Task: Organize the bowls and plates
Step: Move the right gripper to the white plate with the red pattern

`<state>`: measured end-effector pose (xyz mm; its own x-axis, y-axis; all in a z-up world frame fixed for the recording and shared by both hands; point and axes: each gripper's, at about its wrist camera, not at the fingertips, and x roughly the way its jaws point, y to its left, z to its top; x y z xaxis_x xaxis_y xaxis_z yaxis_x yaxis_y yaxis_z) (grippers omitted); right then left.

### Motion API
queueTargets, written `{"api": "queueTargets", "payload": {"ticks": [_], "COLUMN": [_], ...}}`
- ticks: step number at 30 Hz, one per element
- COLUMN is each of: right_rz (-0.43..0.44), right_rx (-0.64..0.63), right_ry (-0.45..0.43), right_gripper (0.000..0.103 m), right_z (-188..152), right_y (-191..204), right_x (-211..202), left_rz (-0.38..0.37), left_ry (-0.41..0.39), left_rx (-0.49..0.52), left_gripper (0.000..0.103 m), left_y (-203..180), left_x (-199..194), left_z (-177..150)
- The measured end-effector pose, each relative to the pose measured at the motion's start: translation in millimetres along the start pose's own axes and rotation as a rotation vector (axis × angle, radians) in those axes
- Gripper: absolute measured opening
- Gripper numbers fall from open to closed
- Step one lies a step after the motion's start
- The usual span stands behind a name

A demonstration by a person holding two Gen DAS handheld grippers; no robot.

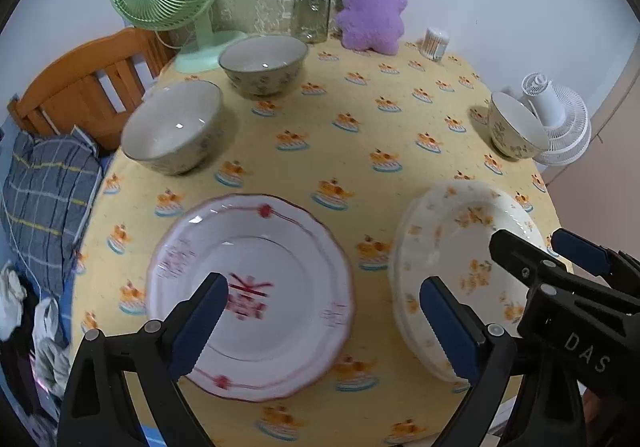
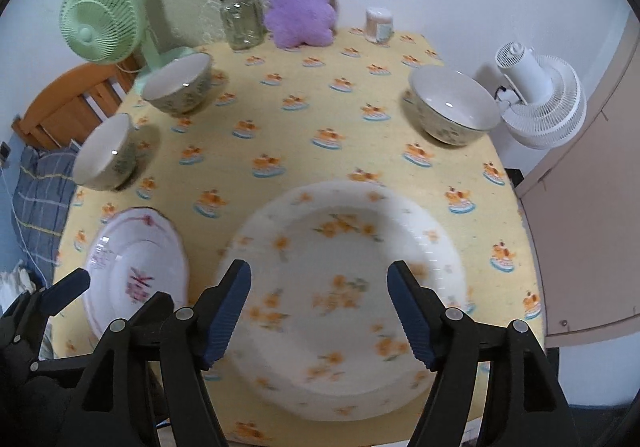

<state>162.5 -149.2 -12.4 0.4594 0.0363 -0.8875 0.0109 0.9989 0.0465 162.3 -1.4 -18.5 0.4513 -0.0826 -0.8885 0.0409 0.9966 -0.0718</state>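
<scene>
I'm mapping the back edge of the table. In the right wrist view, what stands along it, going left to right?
green fan → glass jar → purple plush toy → small round container → white fan, off the table's right edge.

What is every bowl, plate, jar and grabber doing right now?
Left gripper: open, empty.
Right gripper: open, empty.
Red-patterned plate: flat, empty.
Orange-flowered plate: flat, empty.
Three bowls: upright, empty, apart.
Glass jar: lid on.

Left gripper [image 1: 322,321] open above red-patterned plate [image 1: 256,267]
</scene>
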Motion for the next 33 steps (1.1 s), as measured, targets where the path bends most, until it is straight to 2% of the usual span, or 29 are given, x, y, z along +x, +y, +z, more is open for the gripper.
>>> {"api": "queueTargets", "payload": {"ticks": [4,6,17,21,28,32,33], "right_rz": [0.013,0.028,-0.032,-0.061,-0.126,-0.100,-0.084], "right_rx": [0.024,0.047,0.123,0.124,0.135,0.156,0.155], "right_ry": [-0.016,-0.026,-0.043,0.015,0.029,0.001,0.000], "right_gripper": [0.078,0.082,0.086,0.086,0.086,0.085,0.084], "right_z": [-1.5,-3.3,-17.6,-23.1,-34.2,-38.9,-39.5], "right_y": [28.7,42.1,97.0,106.9,112.8,112.8,113.7], "right_x": [-3.5,-4.3,5.5,19.7,40.5,46.9,49.2], "left_rz": [-0.016,-0.022,-0.033,-0.043,-0.035,-0.024,-0.018], "left_ry": [-0.020,-0.031,-0.078,-0.044,-0.013,-0.012,-0.006], "left_rx": [0.019,0.031,0.099,0.101,0.099,0.085,0.081], "left_gripper": [0.098,0.097,0.097,0.097,0.093,0.090,0.087], "left_y": [27.5,40.7,92.8,103.0,106.0,111.2,112.2], "left_x": [-5.1,-7.6,-3.2,9.4,32.1,40.9,43.2], "left_z": [3.9,4.7,-1.6,-7.5,-16.9,-19.8,-20.1]}}
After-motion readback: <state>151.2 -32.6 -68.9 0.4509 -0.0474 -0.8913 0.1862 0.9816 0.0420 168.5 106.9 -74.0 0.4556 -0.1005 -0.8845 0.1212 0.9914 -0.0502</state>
